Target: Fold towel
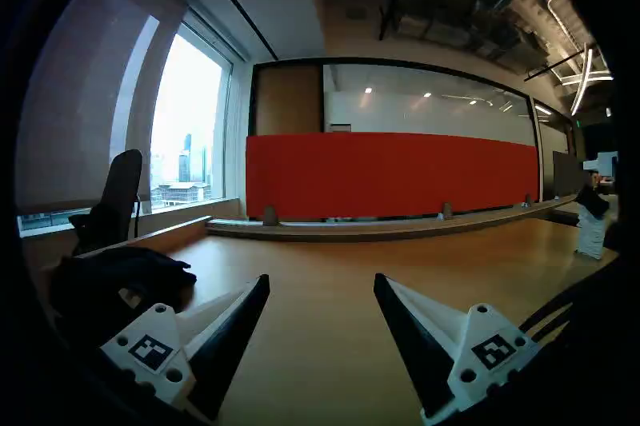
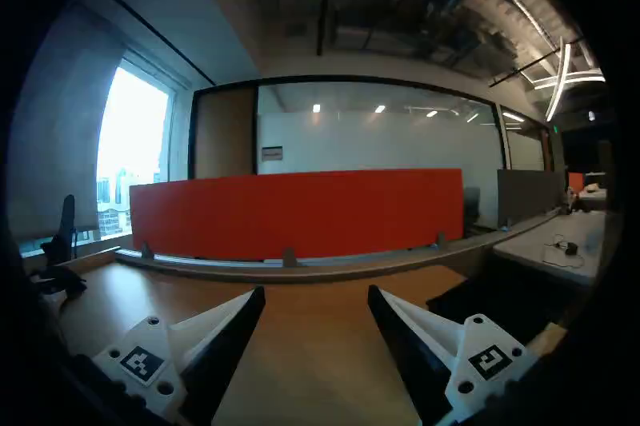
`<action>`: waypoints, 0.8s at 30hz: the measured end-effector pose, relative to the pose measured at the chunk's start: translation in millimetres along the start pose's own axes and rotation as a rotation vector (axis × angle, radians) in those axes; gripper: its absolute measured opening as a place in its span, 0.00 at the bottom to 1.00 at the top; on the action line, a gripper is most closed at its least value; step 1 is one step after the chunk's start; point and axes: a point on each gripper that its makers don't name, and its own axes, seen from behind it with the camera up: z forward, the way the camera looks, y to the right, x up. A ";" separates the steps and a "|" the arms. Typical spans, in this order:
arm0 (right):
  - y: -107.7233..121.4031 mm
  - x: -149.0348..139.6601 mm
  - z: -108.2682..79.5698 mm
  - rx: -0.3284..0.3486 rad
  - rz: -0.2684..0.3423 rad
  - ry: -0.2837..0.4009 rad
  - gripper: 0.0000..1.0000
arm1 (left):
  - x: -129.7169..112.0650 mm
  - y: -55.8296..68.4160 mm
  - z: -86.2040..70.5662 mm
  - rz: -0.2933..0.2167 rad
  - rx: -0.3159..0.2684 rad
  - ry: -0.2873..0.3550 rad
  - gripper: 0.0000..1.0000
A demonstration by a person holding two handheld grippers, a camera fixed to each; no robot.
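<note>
Above the counter (image 1: 480, 250), left hand-held gripper (image 1: 320, 277) and right hand-held gripper (image 2: 315, 290) are held wide open and empty, and what is judged the towel (image 1: 120, 278), a dark heap near the left one, should be spread flat before corners are pinched.

Under the jaws the desk (image 1: 320, 330) is smooth, faintly glossy wood; beyond them the red screen (image 1: 384, 174) looks matt, and the jaws themselves are matt white-and-black plastic.
</note>
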 end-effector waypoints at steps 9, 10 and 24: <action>8.3 -38.0 -3.5 0.016 -0.013 0.003 1.00 | -0.1 0.0 0.3 0.000 0.000 0.000 0.97; 8.1 -42.1 -4.1 0.017 -0.014 0.002 1.00 | -0.1 0.1 0.3 0.000 0.000 0.000 0.97; 14.2 -74.9 -10.8 0.017 -0.031 -0.001 1.00 | 0.1 -0.1 0.0 0.000 0.000 0.000 0.97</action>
